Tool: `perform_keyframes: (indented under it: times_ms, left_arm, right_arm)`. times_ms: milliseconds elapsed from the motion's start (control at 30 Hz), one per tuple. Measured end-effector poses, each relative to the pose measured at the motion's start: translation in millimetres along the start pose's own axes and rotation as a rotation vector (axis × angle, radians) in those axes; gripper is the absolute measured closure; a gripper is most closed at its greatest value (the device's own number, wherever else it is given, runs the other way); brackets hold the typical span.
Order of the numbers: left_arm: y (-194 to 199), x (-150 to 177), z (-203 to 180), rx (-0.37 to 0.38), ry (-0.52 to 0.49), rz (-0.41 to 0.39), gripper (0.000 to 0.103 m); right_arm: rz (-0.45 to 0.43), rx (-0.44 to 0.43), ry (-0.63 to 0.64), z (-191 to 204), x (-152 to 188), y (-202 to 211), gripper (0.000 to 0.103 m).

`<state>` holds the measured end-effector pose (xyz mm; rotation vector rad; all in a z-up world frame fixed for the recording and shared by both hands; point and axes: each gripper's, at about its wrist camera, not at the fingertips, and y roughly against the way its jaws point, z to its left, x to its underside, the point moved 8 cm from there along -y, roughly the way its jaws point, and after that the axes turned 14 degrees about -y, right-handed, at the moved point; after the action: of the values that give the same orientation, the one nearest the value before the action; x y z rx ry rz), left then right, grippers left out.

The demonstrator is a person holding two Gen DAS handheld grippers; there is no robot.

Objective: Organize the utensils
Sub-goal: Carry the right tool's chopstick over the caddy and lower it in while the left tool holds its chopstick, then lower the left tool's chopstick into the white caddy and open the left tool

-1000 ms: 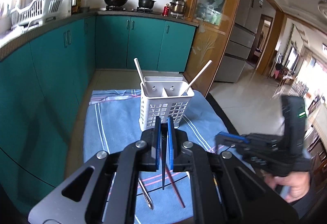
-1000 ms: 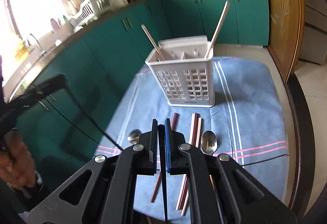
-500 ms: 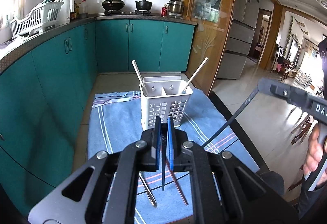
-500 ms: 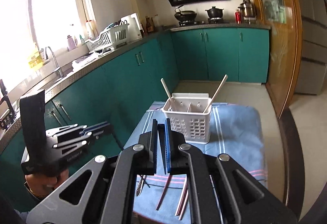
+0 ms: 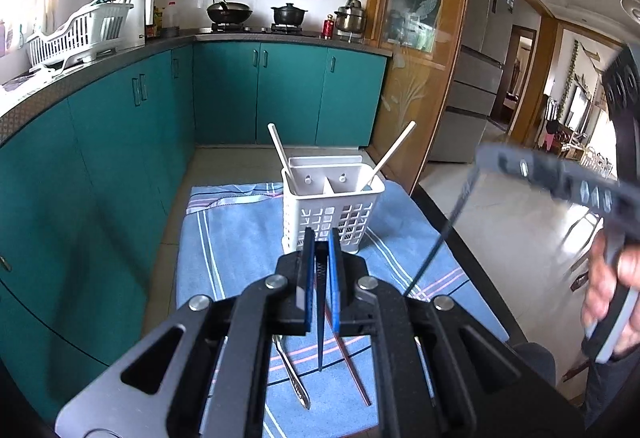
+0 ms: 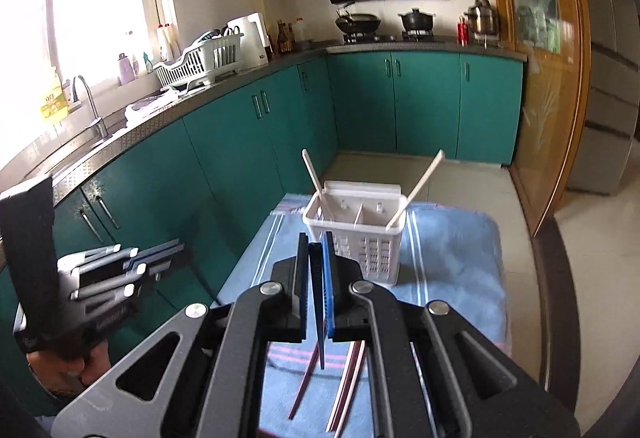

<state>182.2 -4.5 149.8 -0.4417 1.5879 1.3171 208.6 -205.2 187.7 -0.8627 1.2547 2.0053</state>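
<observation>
A white slotted utensil caddy (image 5: 332, 204) (image 6: 360, 234) stands on a blue striped cloth (image 5: 236, 238) (image 6: 452, 250), with two pale chopsticks (image 5: 394, 152) leaning out of it. My left gripper (image 5: 320, 278) is shut on a thin black chopstick (image 5: 320, 338) that hangs down, held high and back from the caddy. My right gripper (image 6: 316, 278) is shut on another black chopstick (image 6: 320, 334), also raised. A metal spoon (image 5: 294, 378) and dark red chopsticks (image 5: 352, 370) (image 6: 304, 386) lie on the cloth below. The right gripper also shows at the right in the left wrist view (image 5: 560, 182).
Teal cabinets (image 5: 120, 142) run along the left and back, with a dish rack (image 5: 76, 34) and a stove with pots (image 5: 256, 14) on the counter. A wooden glass cabinet (image 5: 416, 50) stands at the right. The table's dark edge (image 5: 460, 238) borders the cloth.
Both grippers have risen and pulled back from the cloth, each still holding its black chopstick. The caddy looks smaller and farther away, and more of the kitchen shows.
</observation>
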Motion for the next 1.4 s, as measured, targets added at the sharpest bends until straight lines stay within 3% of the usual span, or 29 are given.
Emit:
perform_keyframes:
  times_ms: [233, 400, 567, 767, 867, 933, 1000, 1200, 1267, 1400]
  left_arm:
    - [3.8, 2.9, 13.7, -0.006, 0.032, -0.007, 0.097]
    - [4.3, 4.6, 22.2, -0.007, 0.048, -0.007, 0.097]
    - [0.9, 4.5, 23.5, -0.001, 0.053, -0.002, 0.097]
    - [-3.7, 4.6, 24.4, 0.002, 0.054, 0.002, 0.097]
    - [-4.8, 5.4, 25.7, 0.001, 0.055, 0.004, 0.097]
    - [-6.2, 5.9, 26.0, -0.001, 0.055, 0.007, 0.097]
    - [-7.0, 5.4, 26.8, -0.007, 0.056, 0.007, 0.097]
    - [-7.5, 5.0, 24.0, -0.015, 0.057, 0.003, 0.097]
    - [-10.1, 6.0, 20.2, -0.022, 0.044, 0.012, 0.097]
    - [-16.4, 6.3, 13.2, -0.05, 0.039, 0.016, 0.097]
  right_arm:
    - [-0.151, 0.048, 0.008, 12.1, -93.3, -5.9, 0.096]
    - [-0.223, 0.092, -0.016, 3.0, -136.5, -19.7, 0.096]
    - [-0.221, 0.117, -0.06, -17.4, -141.6, -57.5, 0.096]
    - [-0.195, 0.143, -0.146, -54.3, -118.6, -106.6, 0.096]
    - [-0.13, 0.128, -0.186, -74.5, -97.8, -131.1, 0.096]
    - [-0.109, 0.122, -0.181, -79.8, -89.0, -137.5, 0.083]
    - [-0.128, 0.115, -0.182, -84.9, -81.1, -131.1, 0.053]
    - [-0.292, -0.004, -0.236, -96.8, -50.2, -52.5, 0.016]
    - [-0.302, 0.003, -0.244, -103.6, -23.3, -31.7, 0.01]
    - [-0.15, 0.079, -0.194, -111.9, 62.6, -33.2, 0.008]
